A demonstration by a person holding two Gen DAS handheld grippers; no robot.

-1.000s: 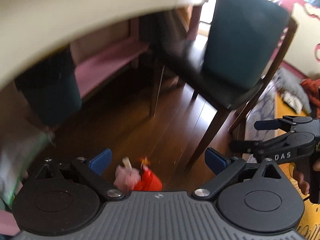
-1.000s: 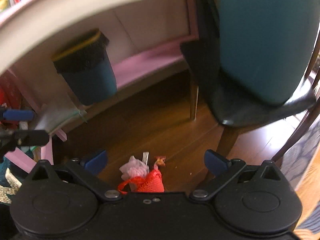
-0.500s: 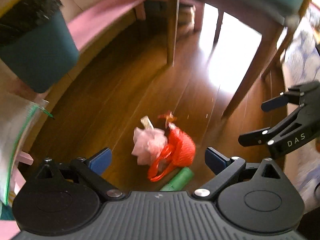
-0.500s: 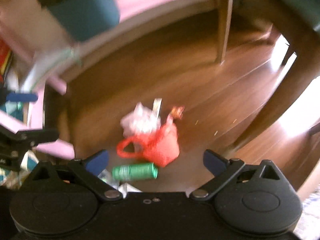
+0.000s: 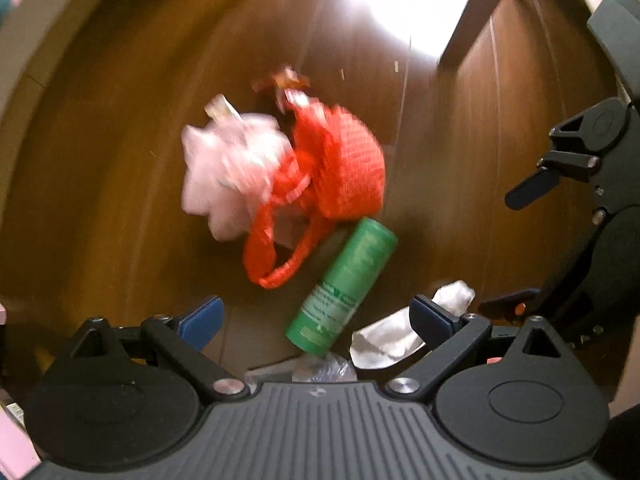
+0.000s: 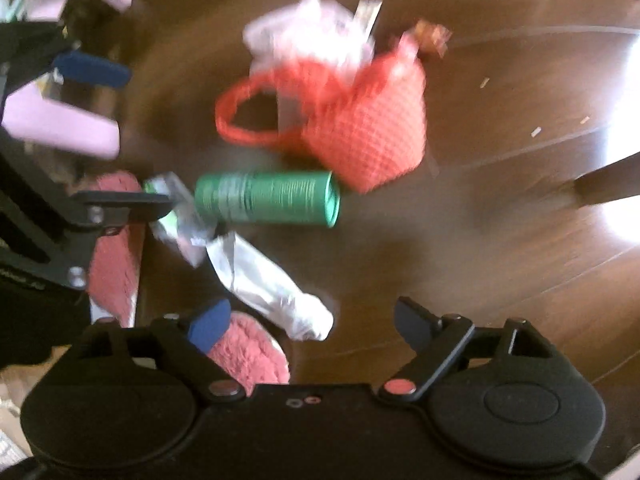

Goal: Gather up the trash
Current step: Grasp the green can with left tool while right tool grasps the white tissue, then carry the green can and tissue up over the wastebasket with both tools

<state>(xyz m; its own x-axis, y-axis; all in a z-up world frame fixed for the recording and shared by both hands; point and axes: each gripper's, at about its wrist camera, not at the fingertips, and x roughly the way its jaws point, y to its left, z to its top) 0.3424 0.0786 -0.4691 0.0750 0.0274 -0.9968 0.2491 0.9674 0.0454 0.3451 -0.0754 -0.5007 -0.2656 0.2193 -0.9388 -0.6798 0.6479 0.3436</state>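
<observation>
Two wrist-camera views look steeply down on a dark wooden floor (image 5: pixel 120 184) strewn with trash. Both pictures are blurred by motion.

In the left wrist view, the left gripper (image 5: pixel 318 320) sits at 6 o'clock with its blue-padded jaws spread wide and nothing between them. A green cylindrical can (image 5: pixel 344 284) lies on its side just above, tilted toward 1 o'clock. Touching the can's upper end is an orange-red mesh bag (image 5: pixel 340 168) with looped handles, and a crumpled pale pink plastic bag (image 5: pixel 228 172) rests against the mesh bag at 9 o'clock of it. A small crumpled wrapper (image 5: pixel 286 80) lies at 12 o'clock of the mesh bag. A white crumpled wrapper (image 5: pixel 392 340) lies at 5 o'clock of the can.

In the right wrist view, the right gripper (image 6: pixel 310 320) is at 6 o'clock, its jaws apart and closing on empty air. The white wrapper lies just above its left finger. Pink fuzzy slippers (image 6: pixel 116 248) show at 8 o'clock, beside the left gripper at 9 o'clock
</observation>
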